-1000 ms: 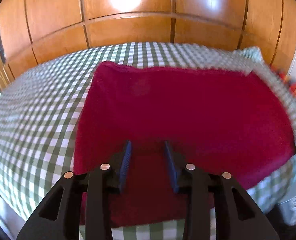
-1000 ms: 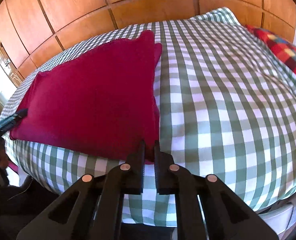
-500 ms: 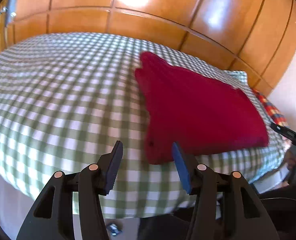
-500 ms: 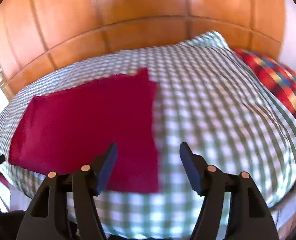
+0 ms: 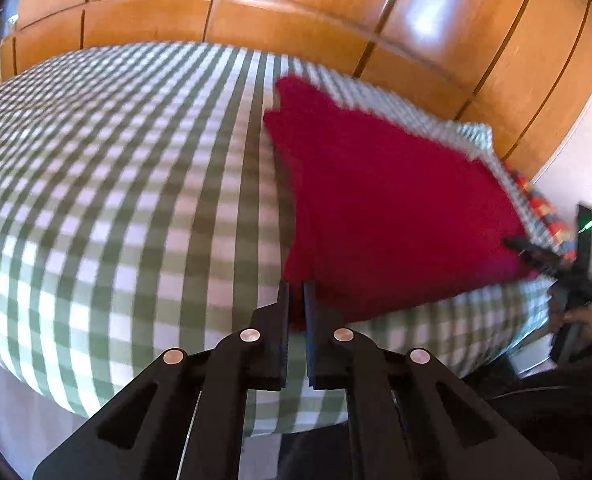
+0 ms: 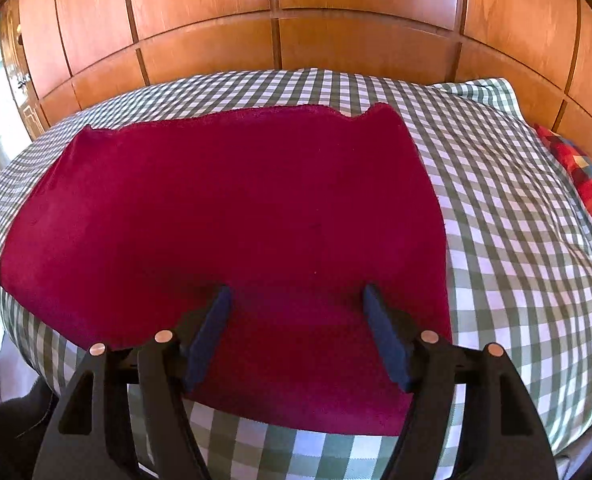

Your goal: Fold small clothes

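Observation:
A dark red cloth [image 6: 232,216] lies flat on a green-and-white checked bed cover [image 6: 515,240]. In the left wrist view the cloth [image 5: 383,208] spreads to the right, and my left gripper [image 5: 297,292] is shut on its near left corner. My right gripper [image 6: 297,296] is open wide, its blue pads low over the cloth's near edge, right of the middle. The right gripper also shows at the far right of the left wrist view [image 5: 535,256], beside the cloth's other near corner.
Wooden wall panels [image 6: 296,20] stand behind the bed. A red, multicoloured checked pillow [image 6: 579,168] lies at the bed's right end. The bed's near edge [image 5: 96,392] drops off just in front of both grippers.
My left gripper has closed on the cloth's near left corner. My right gripper opened and has swung left, now over the cloth's near edge instead of its right corner.

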Action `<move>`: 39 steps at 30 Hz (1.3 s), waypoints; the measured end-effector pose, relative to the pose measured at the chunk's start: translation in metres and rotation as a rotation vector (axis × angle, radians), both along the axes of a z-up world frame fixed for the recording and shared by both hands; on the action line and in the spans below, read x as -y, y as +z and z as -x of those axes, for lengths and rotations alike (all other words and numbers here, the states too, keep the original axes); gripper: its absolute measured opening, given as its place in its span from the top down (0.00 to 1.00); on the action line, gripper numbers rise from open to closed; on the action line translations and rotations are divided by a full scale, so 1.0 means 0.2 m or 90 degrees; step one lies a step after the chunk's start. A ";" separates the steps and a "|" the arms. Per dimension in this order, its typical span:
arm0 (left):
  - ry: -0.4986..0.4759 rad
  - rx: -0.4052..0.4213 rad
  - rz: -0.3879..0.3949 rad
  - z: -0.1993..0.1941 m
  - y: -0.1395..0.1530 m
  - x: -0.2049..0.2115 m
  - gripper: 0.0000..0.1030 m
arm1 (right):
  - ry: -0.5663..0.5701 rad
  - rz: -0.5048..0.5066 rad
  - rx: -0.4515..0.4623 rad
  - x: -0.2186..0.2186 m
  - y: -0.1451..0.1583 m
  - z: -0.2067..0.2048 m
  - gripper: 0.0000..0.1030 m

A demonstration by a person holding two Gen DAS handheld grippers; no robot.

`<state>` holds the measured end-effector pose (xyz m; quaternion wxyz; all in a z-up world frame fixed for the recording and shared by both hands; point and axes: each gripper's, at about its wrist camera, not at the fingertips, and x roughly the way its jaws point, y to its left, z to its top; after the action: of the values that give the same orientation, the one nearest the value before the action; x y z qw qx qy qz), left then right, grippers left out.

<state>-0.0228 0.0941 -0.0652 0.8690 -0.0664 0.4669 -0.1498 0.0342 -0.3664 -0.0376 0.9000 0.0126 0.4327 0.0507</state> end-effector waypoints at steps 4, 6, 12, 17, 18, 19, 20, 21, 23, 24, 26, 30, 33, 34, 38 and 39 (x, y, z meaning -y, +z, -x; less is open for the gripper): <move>0.039 0.011 0.006 0.00 0.08 -0.03 0.91 | 0.001 -0.006 0.005 0.01 0.00 0.01 0.33; 0.093 0.038 -0.017 0.00 0.16 -0.08 0.91 | 0.000 -0.010 0.009 0.01 0.00 0.01 0.32; 0.125 0.114 -0.060 -0.07 0.33 0.04 0.91 | -0.002 -0.007 0.013 -0.01 0.01 0.03 0.32; 0.115 0.167 -0.169 -0.17 0.37 0.31 0.87 | 0.000 0.000 0.010 -0.01 0.01 0.04 0.31; 0.109 0.175 -0.177 -0.19 0.38 0.35 0.87 | 0.000 0.002 0.008 -0.01 0.01 0.03 0.31; 0.106 0.181 -0.180 -0.21 0.39 0.38 0.87 | 0.001 0.003 0.006 -0.02 0.01 0.03 0.31; 0.100 0.183 -0.180 -0.24 0.40 0.40 0.87 | 0.001 0.003 0.005 -0.02 0.01 0.03 0.31; 0.090 0.183 -0.176 -0.25 0.40 0.43 0.87 | 0.001 0.003 0.003 -0.02 0.01 0.03 0.30; 0.075 0.185 -0.178 -0.28 0.40 0.48 0.87 | 0.002 0.008 0.003 -0.03 0.00 0.02 0.29; 0.067 0.184 -0.178 -0.29 0.39 0.50 0.87 | 0.003 0.011 0.003 -0.03 0.00 0.02 0.29; 0.059 0.182 -0.180 -0.32 0.37 0.53 0.87 | 0.005 0.013 -0.001 -0.02 0.01 0.02 0.29; 0.045 0.169 -0.183 -0.37 0.34 0.57 0.87 | 0.011 -0.014 -0.014 0.01 0.06 0.01 0.25; 0.043 0.157 -0.178 -0.41 0.30 0.56 0.87 | -0.003 -0.044 -0.003 0.07 0.13 -0.02 0.25; 0.044 0.154 -0.179 -0.42 0.29 0.57 0.87 | -0.007 -0.045 0.003 0.09 0.15 -0.03 0.25; 0.044 0.141 -0.192 -0.47 0.24 0.57 0.87 | -0.051 -0.042 0.025 0.21 0.23 -0.18 0.25; 0.046 0.140 -0.195 -0.48 0.23 0.57 0.87 | -0.064 -0.042 0.029 0.24 0.25 -0.22 0.25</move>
<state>0.0734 -0.0200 -0.0189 0.9196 0.0671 0.3834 -0.0523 0.0783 -0.4145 0.0122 0.9102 0.0629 0.4089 0.0195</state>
